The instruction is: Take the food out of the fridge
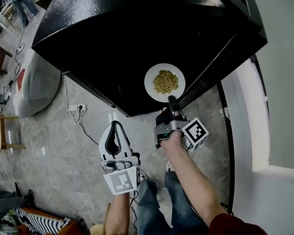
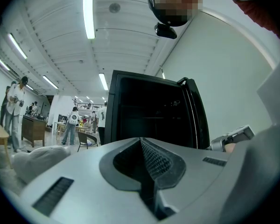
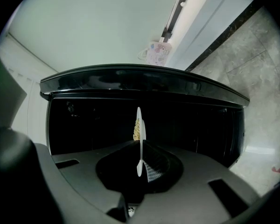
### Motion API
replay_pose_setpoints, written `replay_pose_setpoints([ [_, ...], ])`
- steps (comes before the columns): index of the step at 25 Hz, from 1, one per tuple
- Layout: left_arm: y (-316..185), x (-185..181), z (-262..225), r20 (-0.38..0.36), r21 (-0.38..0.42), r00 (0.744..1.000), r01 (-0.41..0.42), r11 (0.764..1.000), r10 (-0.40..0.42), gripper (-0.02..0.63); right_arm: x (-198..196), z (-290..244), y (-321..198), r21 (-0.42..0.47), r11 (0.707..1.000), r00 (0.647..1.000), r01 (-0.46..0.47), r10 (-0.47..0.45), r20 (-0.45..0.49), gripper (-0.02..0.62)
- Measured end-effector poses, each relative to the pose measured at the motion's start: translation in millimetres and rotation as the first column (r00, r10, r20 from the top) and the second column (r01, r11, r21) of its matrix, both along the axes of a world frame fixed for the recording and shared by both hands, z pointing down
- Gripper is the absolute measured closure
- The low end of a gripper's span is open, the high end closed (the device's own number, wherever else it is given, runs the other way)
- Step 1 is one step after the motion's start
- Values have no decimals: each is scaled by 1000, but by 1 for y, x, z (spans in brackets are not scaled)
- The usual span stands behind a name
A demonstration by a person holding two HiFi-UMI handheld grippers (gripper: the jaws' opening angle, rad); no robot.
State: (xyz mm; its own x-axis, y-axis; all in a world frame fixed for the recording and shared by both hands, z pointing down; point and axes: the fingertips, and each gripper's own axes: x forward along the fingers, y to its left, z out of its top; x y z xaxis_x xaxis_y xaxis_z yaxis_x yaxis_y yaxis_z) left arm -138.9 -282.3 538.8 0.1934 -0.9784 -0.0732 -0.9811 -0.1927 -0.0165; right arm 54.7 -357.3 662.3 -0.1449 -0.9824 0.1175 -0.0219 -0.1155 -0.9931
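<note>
The right tongs (image 1: 172, 101) pinch the near rim of a round white plate (image 1: 153, 89) heaped with yellowish crumbly food (image 1: 165, 82), held just outside the glossy black fridge (image 1: 112, 43) (the plate shows edge-on in the right gripper view). The left tongs (image 1: 115, 126) are pressed together on nothing, nearer the person, over the grey stone floor (image 1: 63, 151).

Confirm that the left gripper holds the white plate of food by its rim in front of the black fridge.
Wrong gripper. The right gripper holds the white plate of food by its rim in front of the black fridge; the right gripper view shows the rim between its jaws. The left gripper is shut on nothing.
</note>
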Motion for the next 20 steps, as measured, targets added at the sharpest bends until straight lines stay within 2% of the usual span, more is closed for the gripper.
replay_pose_setpoints([
  [5, -4, 7, 0, -2, 19, 1000, -12, 1000, 12, 594, -1, -3, 13, -15, 1000, 1000, 15, -15, 8, 561],
  [13, -6, 8, 4, -9, -8, 1000, 5, 1000, -5, 594, -5, -10, 34, -39, 999, 999, 38, -38, 14, 561],
  [16, -7, 9, 1, -2, 23, 1000, -14, 1000, 14, 594, -4, -14, 40, -44, 998, 999, 40, -39, 24, 562],
  [20, -7, 9, 2, -3, 16, 1000, -15, 1000, 15, 594, -2, -18, 48, -47, 998, 999, 43, -42, 25, 562],
])
